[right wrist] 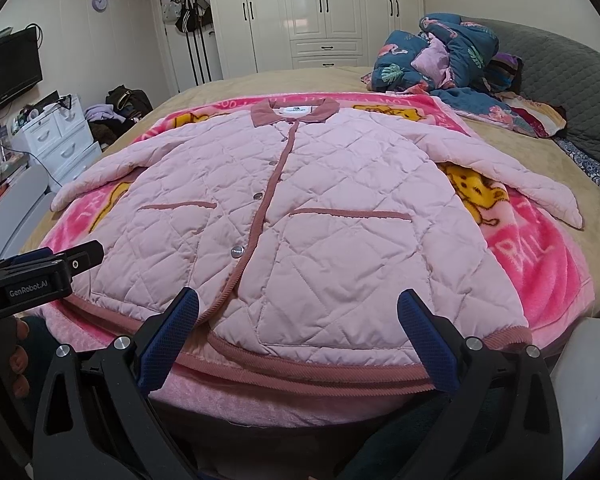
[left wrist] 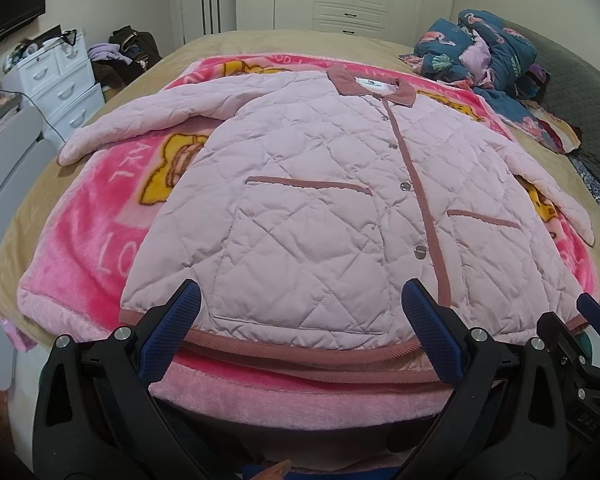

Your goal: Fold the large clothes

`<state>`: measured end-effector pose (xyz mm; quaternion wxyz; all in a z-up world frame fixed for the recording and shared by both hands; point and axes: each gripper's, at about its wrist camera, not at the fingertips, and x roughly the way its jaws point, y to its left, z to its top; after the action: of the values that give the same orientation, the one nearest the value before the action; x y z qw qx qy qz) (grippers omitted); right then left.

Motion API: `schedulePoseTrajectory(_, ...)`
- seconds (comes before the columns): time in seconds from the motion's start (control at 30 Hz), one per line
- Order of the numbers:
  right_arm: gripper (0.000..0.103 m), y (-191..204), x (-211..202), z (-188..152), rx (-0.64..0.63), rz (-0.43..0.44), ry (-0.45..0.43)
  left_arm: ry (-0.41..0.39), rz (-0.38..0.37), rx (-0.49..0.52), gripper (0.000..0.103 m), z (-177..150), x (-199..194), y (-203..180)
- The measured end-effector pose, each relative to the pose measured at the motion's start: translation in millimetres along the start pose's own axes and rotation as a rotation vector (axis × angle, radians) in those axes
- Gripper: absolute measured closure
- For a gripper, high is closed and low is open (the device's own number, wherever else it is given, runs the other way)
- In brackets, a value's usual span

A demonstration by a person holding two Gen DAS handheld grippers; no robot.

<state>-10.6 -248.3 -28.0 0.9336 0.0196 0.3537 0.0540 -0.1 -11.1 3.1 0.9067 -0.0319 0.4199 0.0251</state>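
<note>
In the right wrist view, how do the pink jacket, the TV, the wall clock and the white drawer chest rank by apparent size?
1. Jacket, nearest the camera.
2. TV and drawer chest look alike; unranked.
3. Clock, farthest away.

Home bedroom. Big bed (right wrist: 540, 168) w/ tan cover fills most of both views; pink cartoon fleece blanket (right wrist: 548, 272) spread on top. Bundled dark-blue flamingo-print quilt (right wrist: 452, 56) heaped at far right, next to a grey quilted headboard (right wrist: 572, 80). Back wall: white built-in wardrobe (right wrist: 324, 12) w/ black handles & drawers. Bags hang on door hooks (right wrist: 188, 12) beside it. Left side: small white drawer unit (left wrist: 64, 80) w/ clutter on top, pile of clothes (left wrist: 116, 56) behind it, wall-mounted flat TV (right wrist: 8, 76), round purple clock (right wrist: 99, 1) on the wall. Domestic furniture & personal stuff throughout.
</note>
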Motion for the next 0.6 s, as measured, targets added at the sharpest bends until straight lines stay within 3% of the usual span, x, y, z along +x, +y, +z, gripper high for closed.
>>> schedulePoseTrajectory(0.6, 0.004, -1.6, -1.5, 1.2, 0.0, -0.006, 0.0, -0.003, -0.005, 0.0, 0.009, 2.6, -0.7, -3.6)
